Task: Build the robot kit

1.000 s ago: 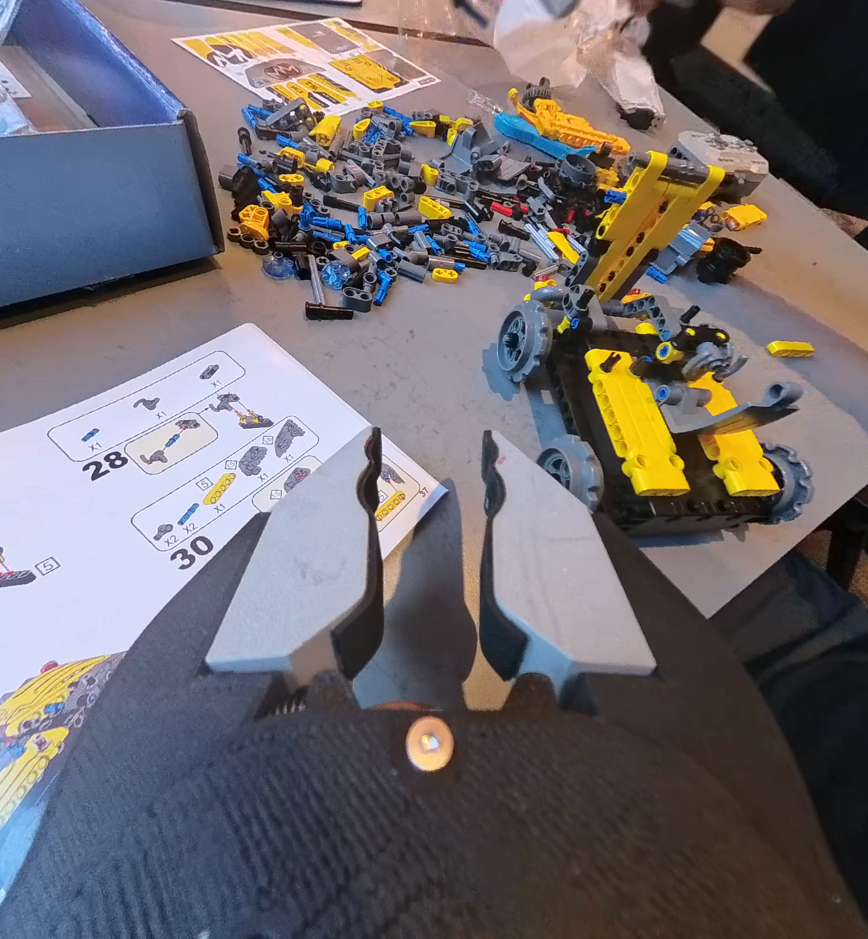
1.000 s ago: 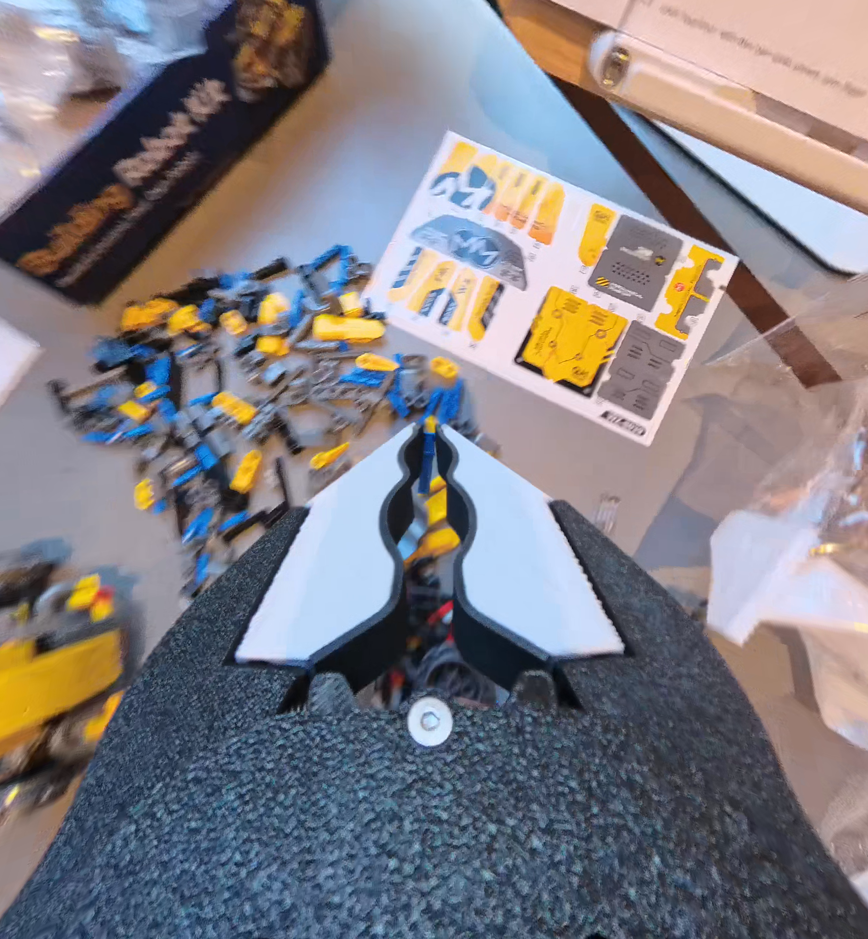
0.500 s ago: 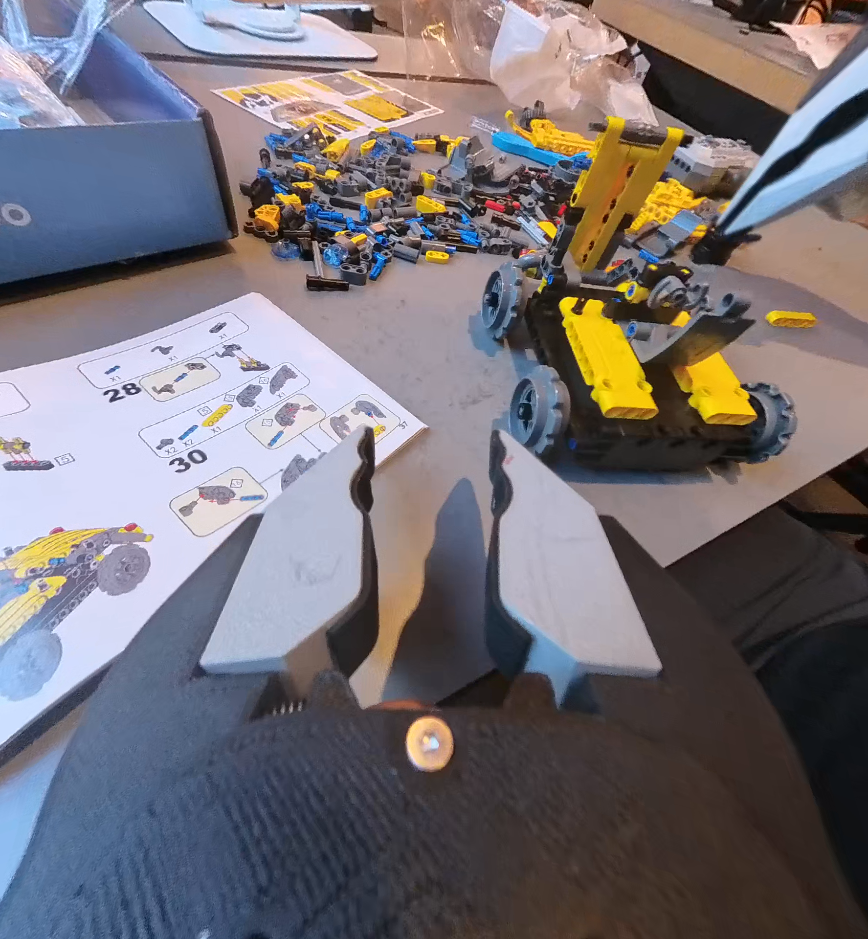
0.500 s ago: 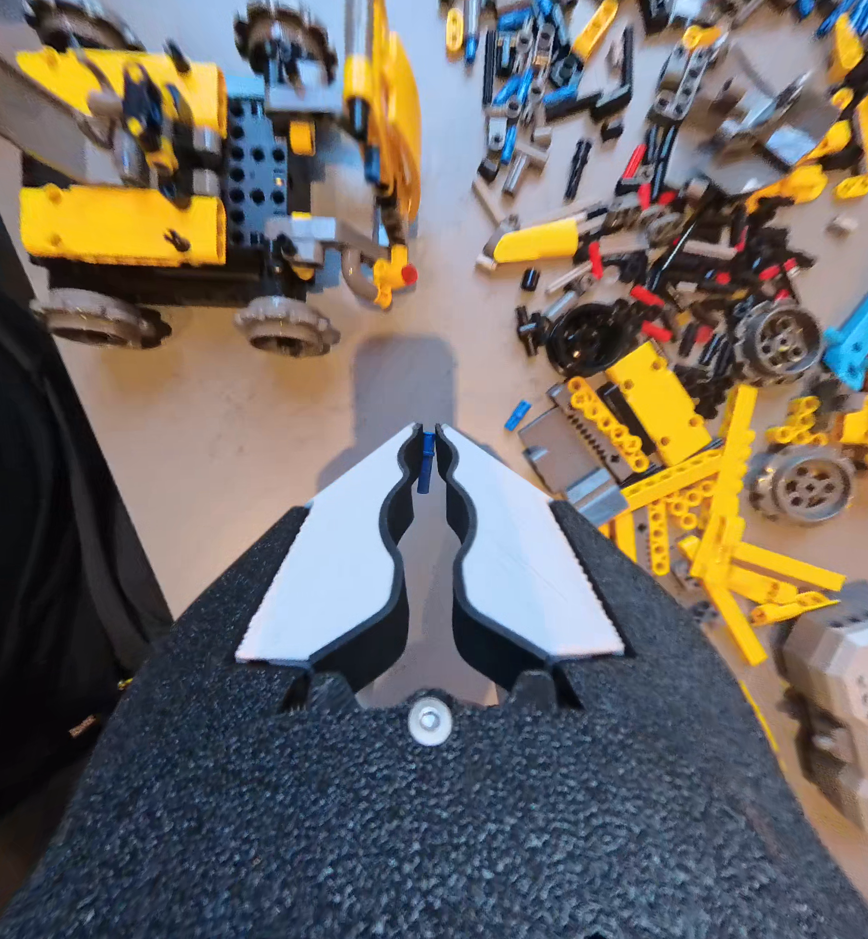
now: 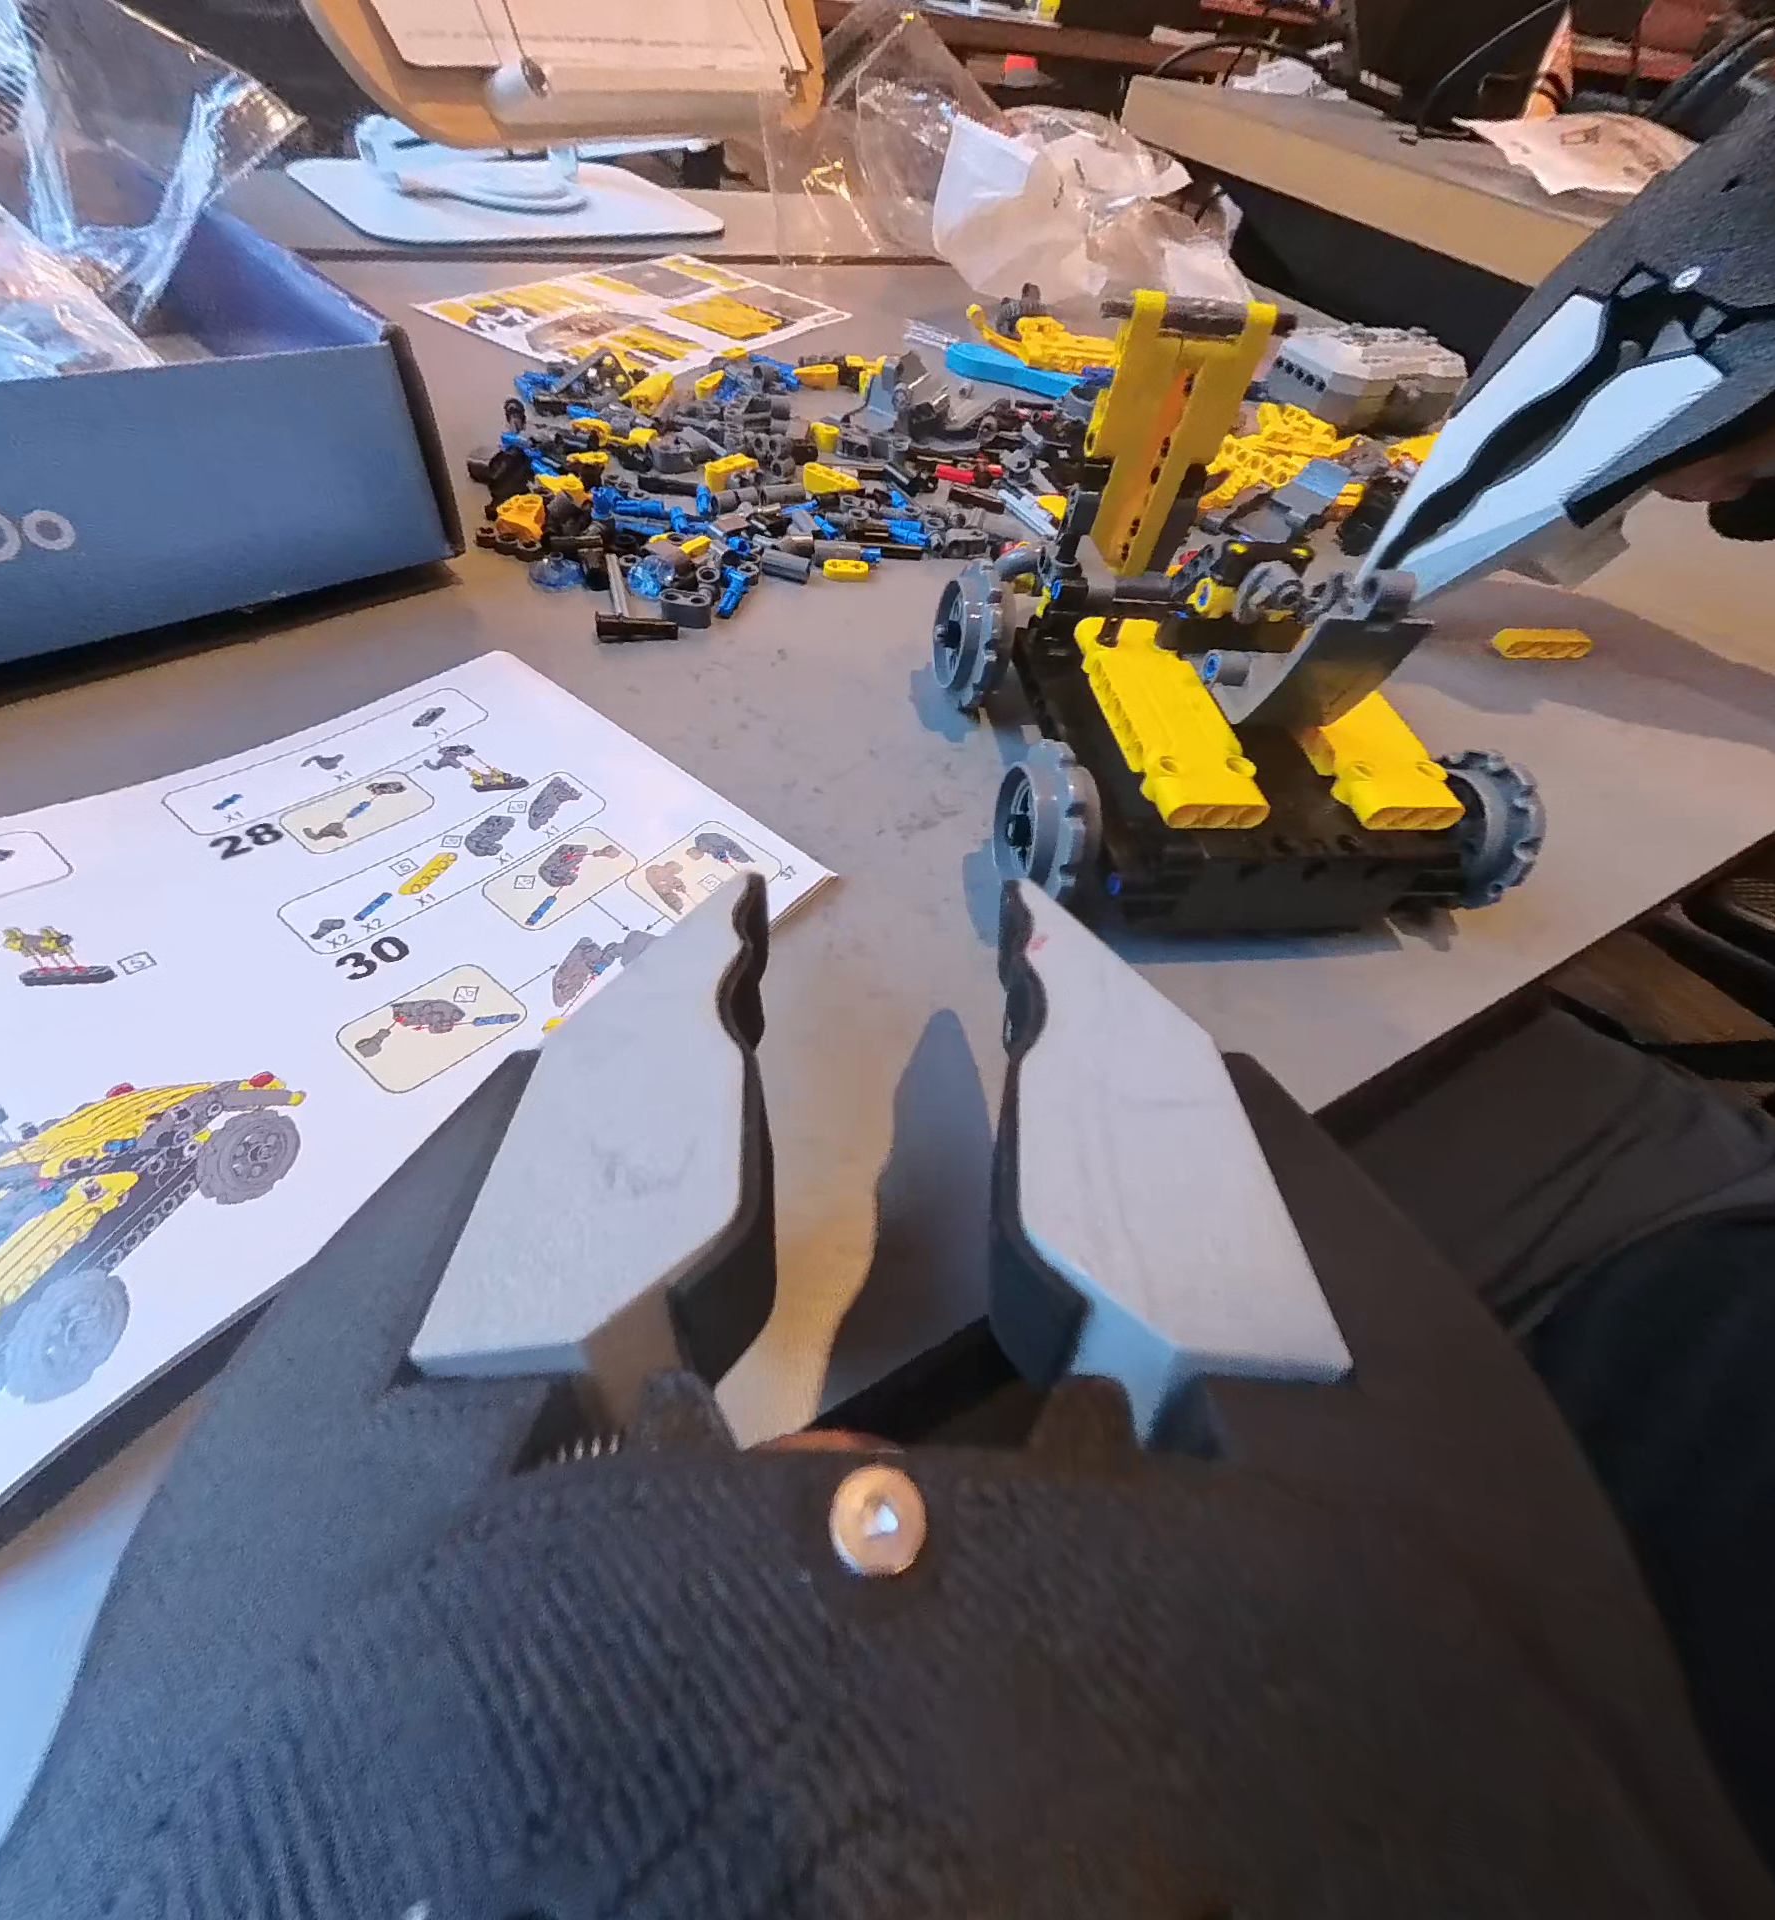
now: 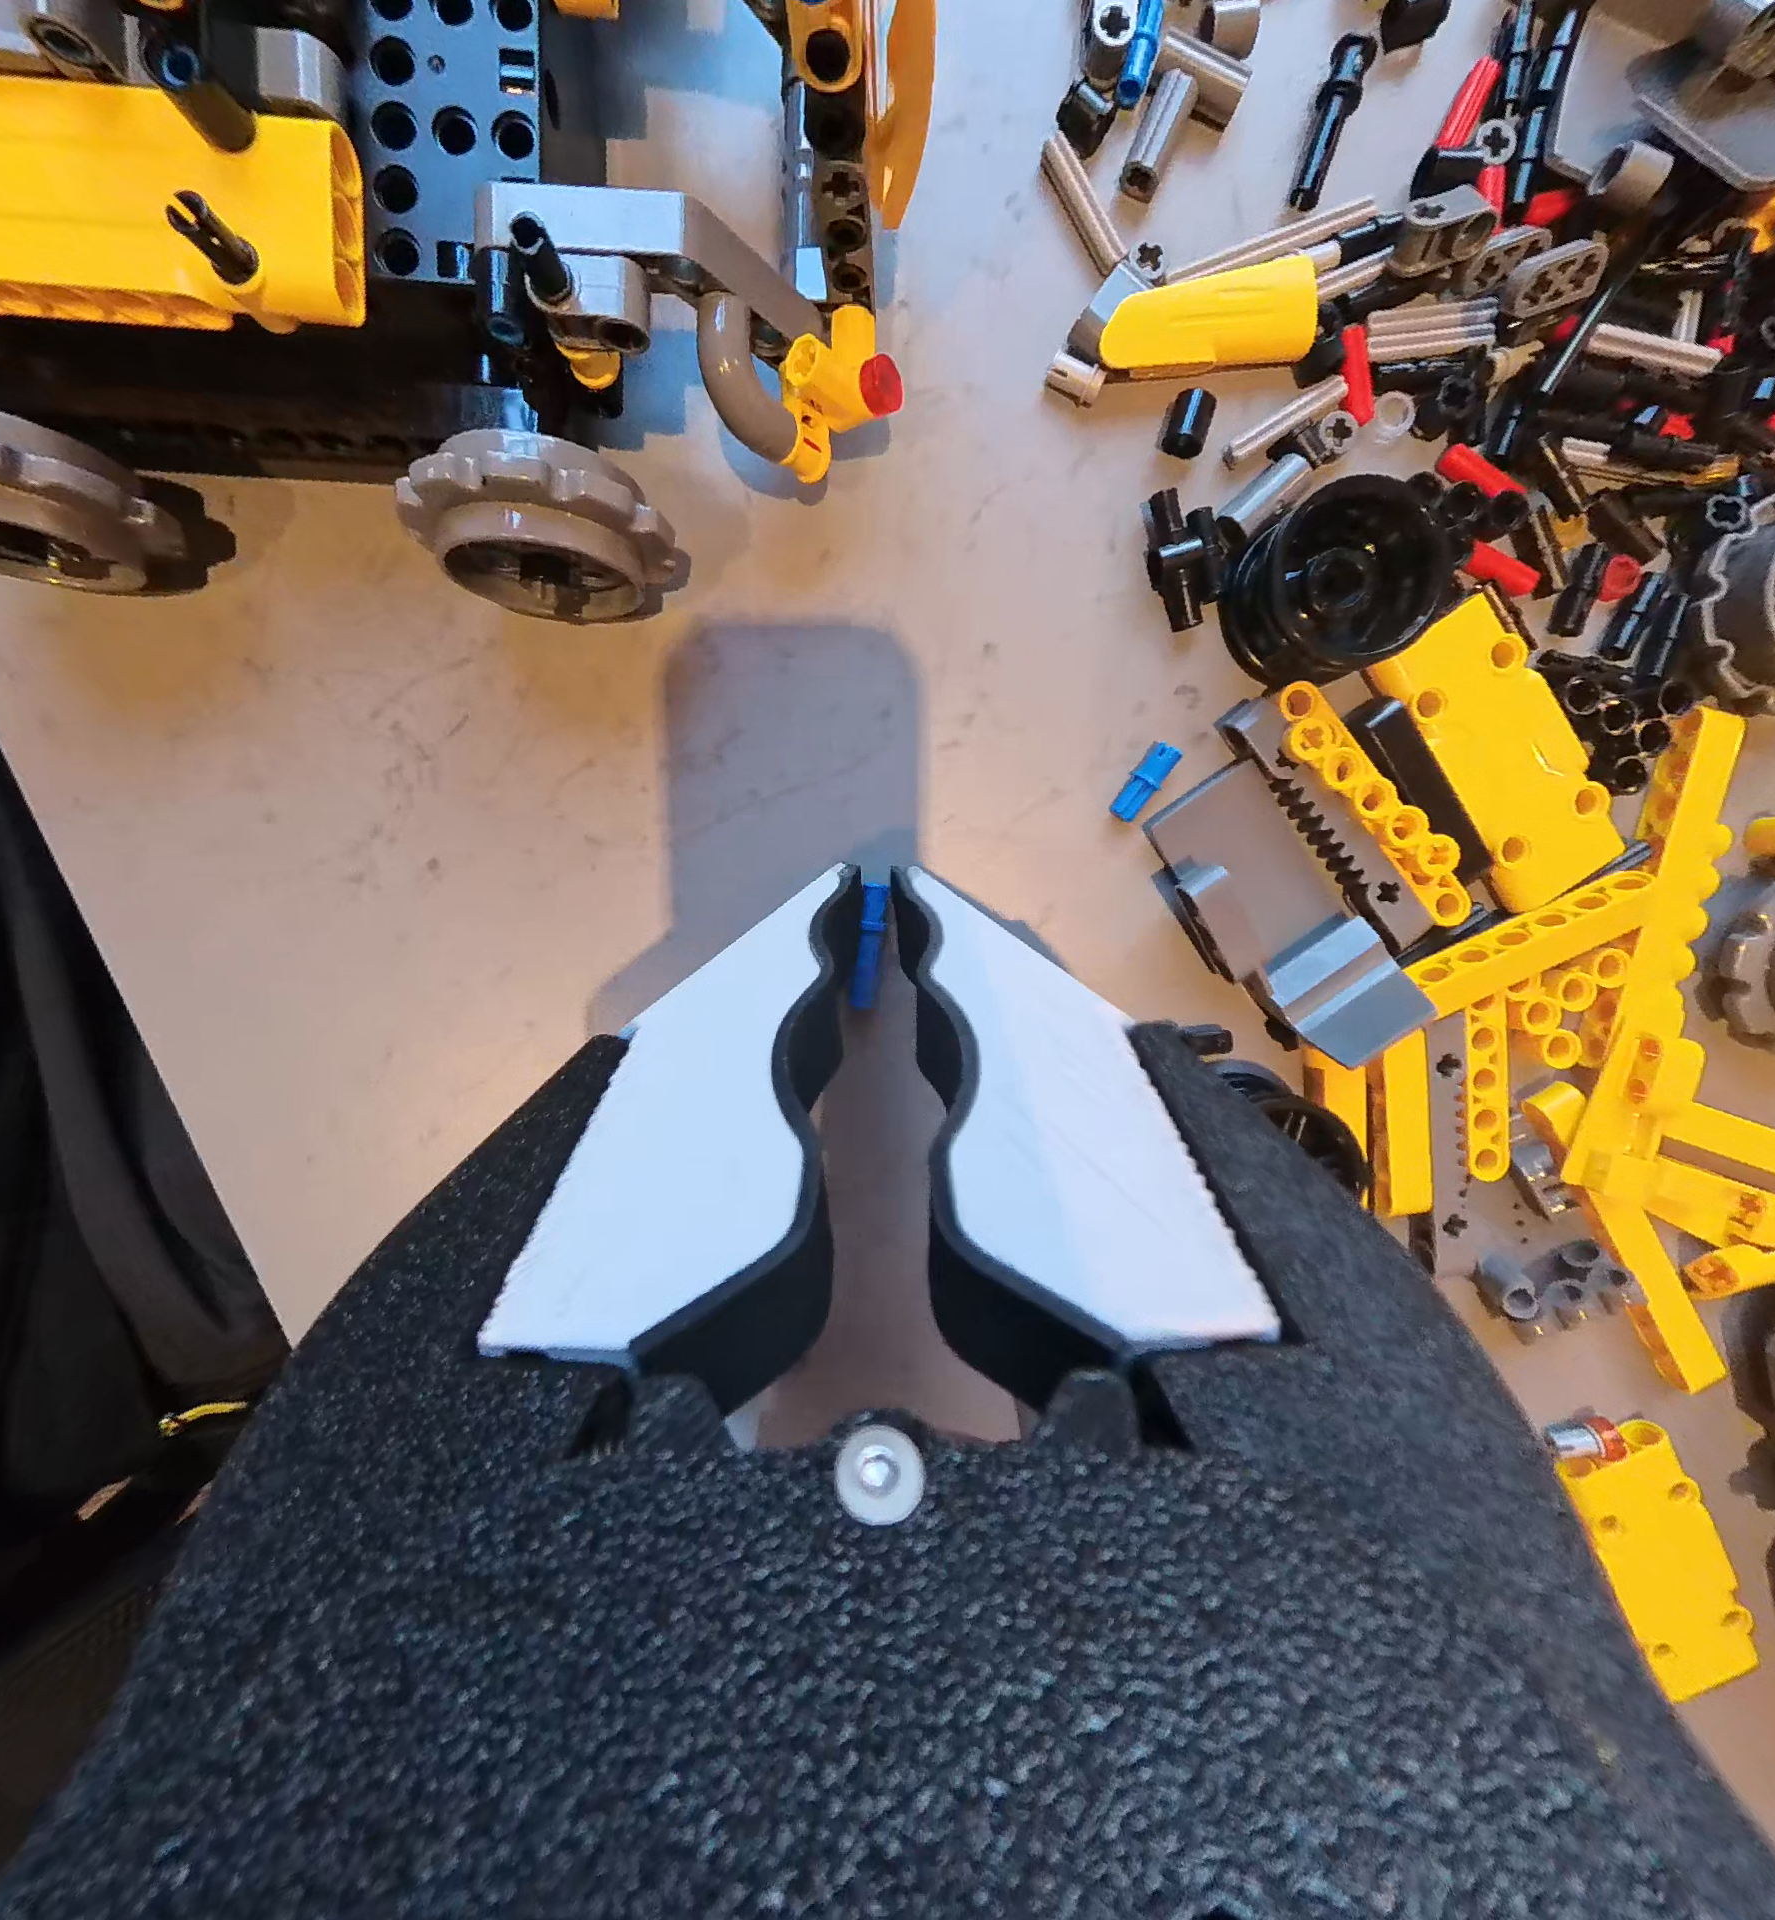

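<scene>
While our left gripper (image 5: 878, 904) hangs with its fingers apart and nothing between them, just in front of the half-built yellow and black toy vehicle (image 5: 1226, 748), our right gripper (image 6: 872, 878) is clamped on a small blue connector pin (image 6: 867, 940) over bare table (image 6: 343, 779) just beside the vehicle's grey wheel (image 6: 540, 520). We see the vehicle standing on four wheels with a yellow upright frame, but without bodywork. Beyond the vehicle lies a wide scatter of loose building pieces (image 5: 758, 488), so we judge much is unbuilt. Left of the vehicle an instruction booklet (image 5: 239, 935) lies open, showing numbered steps and part counts. Farther left of the vehicle is a dark blue box (image 5: 166, 499) with pale lettering; beyond the vehicle lies a yellow sticker sheet (image 5: 634, 312)
</scene>
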`<move>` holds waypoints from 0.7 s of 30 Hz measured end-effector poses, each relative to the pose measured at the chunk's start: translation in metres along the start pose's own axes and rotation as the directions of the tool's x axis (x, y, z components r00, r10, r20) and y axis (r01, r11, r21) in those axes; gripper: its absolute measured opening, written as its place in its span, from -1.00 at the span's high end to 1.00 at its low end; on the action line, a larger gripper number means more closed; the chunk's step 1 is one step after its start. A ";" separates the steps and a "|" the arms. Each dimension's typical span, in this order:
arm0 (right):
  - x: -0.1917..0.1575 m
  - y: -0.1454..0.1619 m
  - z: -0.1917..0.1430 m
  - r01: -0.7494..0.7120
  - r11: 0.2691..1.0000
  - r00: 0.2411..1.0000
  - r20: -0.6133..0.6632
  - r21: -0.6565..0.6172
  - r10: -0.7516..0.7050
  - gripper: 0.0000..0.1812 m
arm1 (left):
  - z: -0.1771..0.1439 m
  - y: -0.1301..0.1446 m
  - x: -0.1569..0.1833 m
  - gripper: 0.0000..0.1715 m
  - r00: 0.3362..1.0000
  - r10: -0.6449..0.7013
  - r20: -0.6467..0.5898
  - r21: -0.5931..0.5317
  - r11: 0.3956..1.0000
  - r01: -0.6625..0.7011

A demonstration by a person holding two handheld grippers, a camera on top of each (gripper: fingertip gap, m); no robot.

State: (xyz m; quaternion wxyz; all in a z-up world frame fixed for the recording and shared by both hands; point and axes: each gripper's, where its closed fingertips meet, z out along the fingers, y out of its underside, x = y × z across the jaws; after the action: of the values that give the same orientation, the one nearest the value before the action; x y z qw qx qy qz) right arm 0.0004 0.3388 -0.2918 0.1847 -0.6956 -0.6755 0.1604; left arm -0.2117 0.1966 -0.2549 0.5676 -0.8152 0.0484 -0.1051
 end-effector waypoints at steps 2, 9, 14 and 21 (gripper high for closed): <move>0.000 -0.002 -0.002 0.001 1.000 1.000 -0.002 0.015 -0.001 0.94 | 0.000 0.001 0.001 0.52 1.000 0.007 0.002 -0.003 1.000 -0.007; -0.002 -0.002 -0.002 -0.012 0.999 1.000 0.018 0.031 0.011 0.90 | 0.001 0.004 -0.002 0.53 1.000 0.004 0.008 -0.015 1.000 -0.004; -0.004 0.001 -0.001 -0.017 1.000 0.999 0.029 0.025 0.016 0.85 | 0.002 0.005 -0.002 0.53 1.000 0.007 0.008 -0.017 1.000 -0.007; 0.000 -0.011 -0.023 -0.060 0.990 0.997 0.052 0.130 0.054 0.84 | 0.002 0.005 -0.002 0.54 1.000 0.007 0.006 -0.017 1.000 -0.007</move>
State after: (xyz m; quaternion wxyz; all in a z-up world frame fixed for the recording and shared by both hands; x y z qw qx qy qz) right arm 0.0022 0.3380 -0.2662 0.2091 -0.6968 -0.6476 0.2265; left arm -0.2127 0.1967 -0.2600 0.5610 -0.8202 0.0503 -0.1001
